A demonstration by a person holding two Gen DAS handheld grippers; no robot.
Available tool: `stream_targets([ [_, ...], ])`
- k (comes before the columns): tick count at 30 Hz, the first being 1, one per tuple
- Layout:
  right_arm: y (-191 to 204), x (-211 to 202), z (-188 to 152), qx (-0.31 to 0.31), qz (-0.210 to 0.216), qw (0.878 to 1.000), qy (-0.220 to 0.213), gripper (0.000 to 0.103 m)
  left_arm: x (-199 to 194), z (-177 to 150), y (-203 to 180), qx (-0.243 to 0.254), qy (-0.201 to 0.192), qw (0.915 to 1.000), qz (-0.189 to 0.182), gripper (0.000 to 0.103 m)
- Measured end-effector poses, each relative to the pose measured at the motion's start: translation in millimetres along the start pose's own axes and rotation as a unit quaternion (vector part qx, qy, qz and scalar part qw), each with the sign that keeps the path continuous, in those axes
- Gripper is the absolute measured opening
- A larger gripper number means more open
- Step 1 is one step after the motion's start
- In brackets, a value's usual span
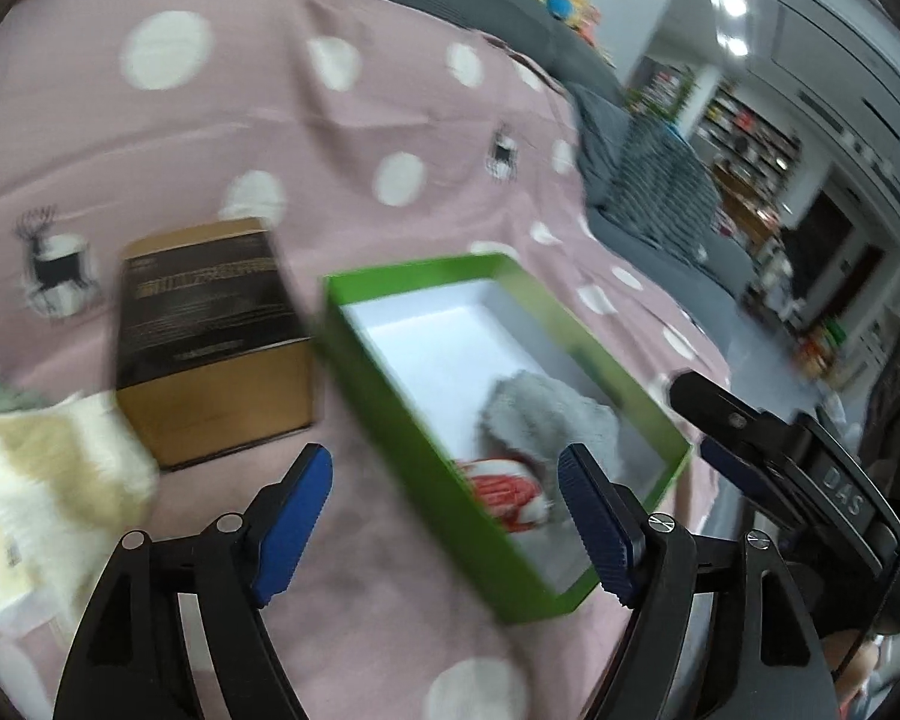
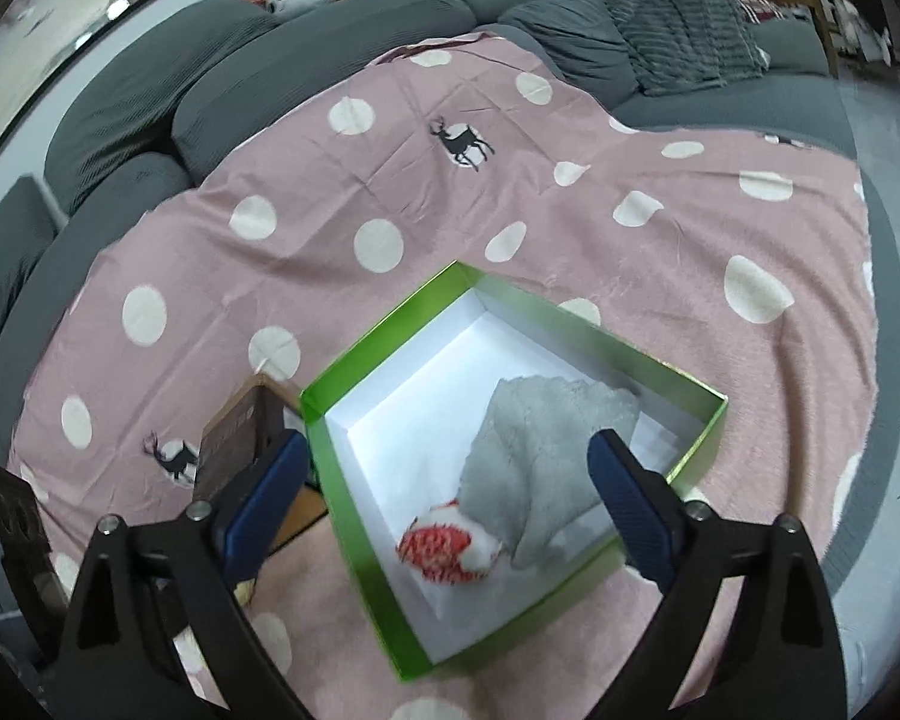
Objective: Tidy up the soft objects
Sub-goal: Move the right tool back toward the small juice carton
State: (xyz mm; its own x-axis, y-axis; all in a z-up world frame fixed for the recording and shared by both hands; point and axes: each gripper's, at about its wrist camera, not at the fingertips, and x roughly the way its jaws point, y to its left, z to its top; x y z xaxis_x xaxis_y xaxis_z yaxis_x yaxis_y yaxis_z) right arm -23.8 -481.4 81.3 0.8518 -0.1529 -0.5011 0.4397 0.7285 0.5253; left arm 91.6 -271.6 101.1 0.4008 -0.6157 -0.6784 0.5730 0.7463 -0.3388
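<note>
1. Since both the left gripper [image 1: 444, 516] and right gripper [image 2: 450, 498] stand spread and empty, the grey sock [image 2: 546, 468] lies inside the green box [image 2: 354, 516].
2. It looks light and floppy (pinch a bunched fold).

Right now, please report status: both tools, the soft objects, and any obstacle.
Left tool open, right tool open, both empty. Grey fuzzy cloth with red-white piece lies in green box. Cream plush outside, beside brown carton.
</note>
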Motion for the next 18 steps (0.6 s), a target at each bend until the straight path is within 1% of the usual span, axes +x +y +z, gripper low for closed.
stream_targets([
  [2,8,-8,-7,-0.013,0.005,1.0,0.003,0.095,-13,-5,12,-0.016,-0.006,0.9997,0.014,0.078],
  [5,24,-20,-20,-0.037,0.025,0.999,0.009,0.097,-38,-17,34,-0.039,-0.016,0.9981,0.044,0.078],
  [8,39,-28,-33,-0.055,0.032,0.998,0.018,0.098,-70,-32,59,-0.064,-0.033,0.9942,0.08,0.078],
  [10,52,-33,-41,-0.074,0.036,0.996,0.026,0.098,-86,-43,73,-0.078,-0.039,0.9915,0.096,0.079],
  [12,63,-37,-49,-0.091,0.044,0.994,0.03,0.098,-103,-56,90,-0.092,-0.045,0.9875,0.119,0.079],
  [15,82,-41,-63,-0.116,0.058,0.991,0.043,0.098,-127,-77,117,-0.126,-0.052,0.9791,0.151,0.079],
  [17,96,-39,-72,-0.131,0.065,0.988,0.057,0.098,-141,-92,134,-0.149,-0.054,0.9731,0.167,0.079],
  [18,102,-38,-76,-0.139,0.069,0.986,0.063,0.098,-151,-102,146,-0.163,-0.057,0.968,0.182,0.079],
])
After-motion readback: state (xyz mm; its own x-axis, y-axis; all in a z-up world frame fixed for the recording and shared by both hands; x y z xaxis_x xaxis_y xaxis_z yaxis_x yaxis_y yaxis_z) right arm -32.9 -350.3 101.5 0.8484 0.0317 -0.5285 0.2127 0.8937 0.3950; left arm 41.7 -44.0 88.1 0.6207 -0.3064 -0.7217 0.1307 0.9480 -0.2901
